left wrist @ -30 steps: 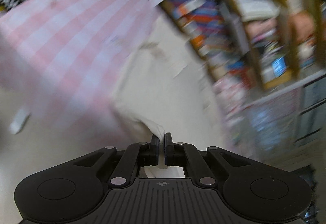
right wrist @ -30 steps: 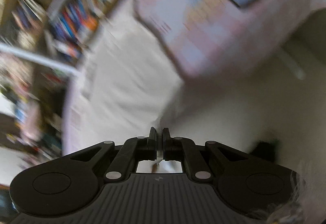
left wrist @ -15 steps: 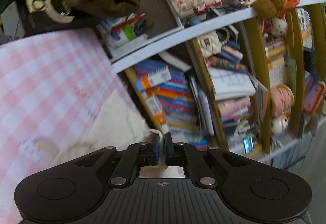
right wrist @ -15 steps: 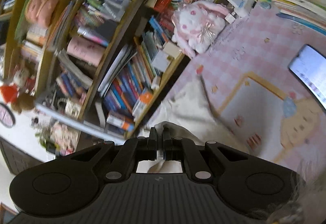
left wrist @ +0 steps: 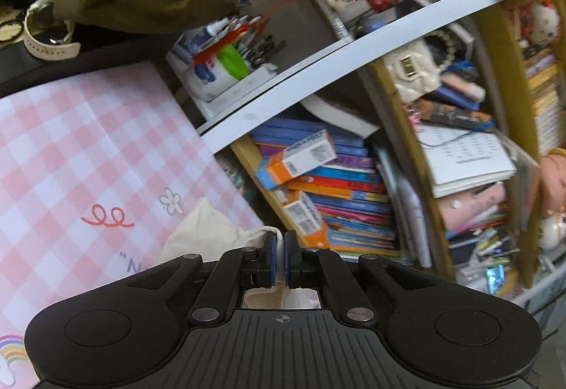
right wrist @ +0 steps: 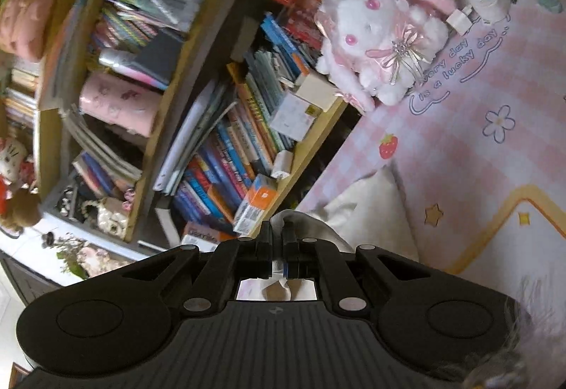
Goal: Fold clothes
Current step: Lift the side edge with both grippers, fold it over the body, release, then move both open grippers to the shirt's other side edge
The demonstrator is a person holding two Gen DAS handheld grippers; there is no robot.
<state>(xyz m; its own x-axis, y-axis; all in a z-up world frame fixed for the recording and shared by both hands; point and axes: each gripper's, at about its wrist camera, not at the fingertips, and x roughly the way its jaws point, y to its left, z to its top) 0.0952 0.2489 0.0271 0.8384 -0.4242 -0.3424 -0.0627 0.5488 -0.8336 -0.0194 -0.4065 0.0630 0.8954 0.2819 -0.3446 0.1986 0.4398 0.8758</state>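
A: Why are both tongs pressed together?
B: Left gripper [left wrist: 278, 253] and right gripper [right wrist: 277, 247] each pinch the cream garment's [right wrist: 368, 215] edge, likely spreading it over the pink mat [left wrist: 70, 155]; the bookshelf [left wrist: 339, 184] sits at 1 o'clock.

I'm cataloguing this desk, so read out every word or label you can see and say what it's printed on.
"...very day is a lucky day": pink checked desk mat, beside the white and pink plush rabbit.
"N...": same mat, cut off by the left hand-held gripper.
Book spines and orange-white box labels: too blurred to read.
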